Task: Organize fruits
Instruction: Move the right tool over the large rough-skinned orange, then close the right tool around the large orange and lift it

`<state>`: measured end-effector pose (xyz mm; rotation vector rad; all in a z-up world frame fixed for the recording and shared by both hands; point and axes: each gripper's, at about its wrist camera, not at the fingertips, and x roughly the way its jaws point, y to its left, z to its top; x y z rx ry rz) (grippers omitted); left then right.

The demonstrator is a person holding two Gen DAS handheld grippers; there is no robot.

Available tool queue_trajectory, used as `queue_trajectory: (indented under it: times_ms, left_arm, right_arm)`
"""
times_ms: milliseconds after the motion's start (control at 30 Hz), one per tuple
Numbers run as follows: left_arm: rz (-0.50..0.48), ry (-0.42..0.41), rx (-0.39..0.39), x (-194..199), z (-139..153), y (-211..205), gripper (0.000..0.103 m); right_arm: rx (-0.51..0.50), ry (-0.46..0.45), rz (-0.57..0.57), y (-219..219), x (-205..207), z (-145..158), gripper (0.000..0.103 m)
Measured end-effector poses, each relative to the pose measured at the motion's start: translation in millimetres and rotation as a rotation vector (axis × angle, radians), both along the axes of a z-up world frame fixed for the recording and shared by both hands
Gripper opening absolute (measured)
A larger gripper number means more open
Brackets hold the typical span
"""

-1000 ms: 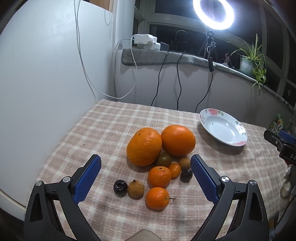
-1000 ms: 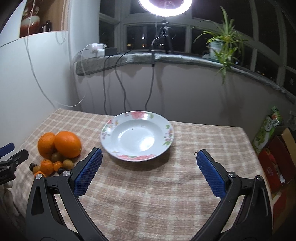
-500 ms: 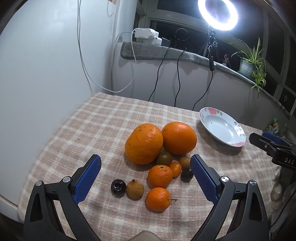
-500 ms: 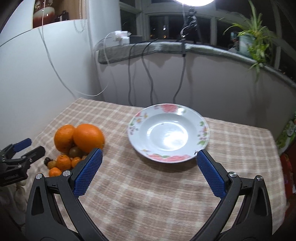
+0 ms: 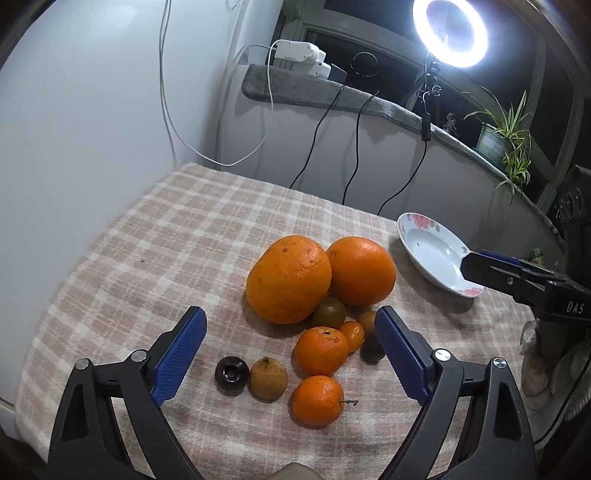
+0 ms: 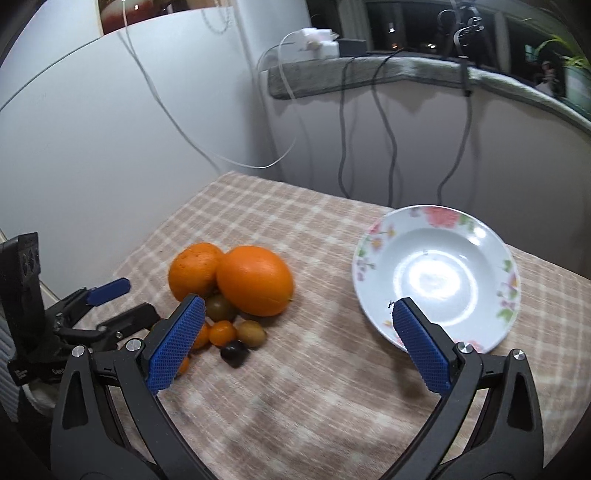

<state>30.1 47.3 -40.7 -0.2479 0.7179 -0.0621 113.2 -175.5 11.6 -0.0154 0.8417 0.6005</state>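
A pile of fruit lies on the checked tablecloth [image 5: 155, 240]: two large oranges [image 5: 288, 278] [image 5: 362, 271], two tangerines [image 5: 320, 350] [image 5: 317, 400], a green-brown fruit [image 5: 328, 313], a small kumquat [image 5: 352, 335], a brown fruit [image 5: 268, 378] and a dark round fruit [image 5: 232, 374]. My left gripper [image 5: 291, 354] is open and empty, just short of the small fruits. The pile also shows in the right wrist view [image 6: 255, 280]. A white flowered plate [image 6: 436, 275] stands empty to the right. My right gripper [image 6: 299, 341] is open and empty between pile and plate.
A white wall panel [image 5: 85, 110] borders the table's left side. Cables [image 5: 354, 140] hang from a grey ledge [image 5: 332, 94] behind the table. A ring light [image 5: 448, 31] and a potted plant [image 5: 498, 136] stand at the back right.
My right gripper has swung left, from facing the plate to facing the gap between fruit and plate. My left gripper has moved slightly closer to the fruit pile. Both stay open.
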Motion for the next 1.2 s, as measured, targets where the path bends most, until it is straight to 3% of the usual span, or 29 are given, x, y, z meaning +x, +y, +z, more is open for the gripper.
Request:
queue_trajectory:
  times_ms: [367, 633, 933, 1200]
  left_arm:
    - [-0.014, 0.004, -0.008, 6.0, -0.2, 2.4, 0.087]
    - [-0.024, 0.036, -0.075, 17.9, -7.9, 7.7, 0.083]
    - [-0.02, 0.087, -0.198, 30.4, -22.7, 20.0, 0.082]
    - [-0.023, 0.106, -0.25, 37.9, -29.7, 24.6, 0.078]
  right_arm:
    - [-0.034, 0.035, 0.137, 33.9, 27.6, -1.5, 0.102]
    - [-0.044, 0.093, 0.285, 66.2, 42.6, -1.4, 0.101]
    - [-0.151, 0.114, 0.464, 116.0, 41.9, -9.0, 0.101]
    - [-0.214, 0.142, 0.555, 144.8, 44.2, -21.2, 0.089]
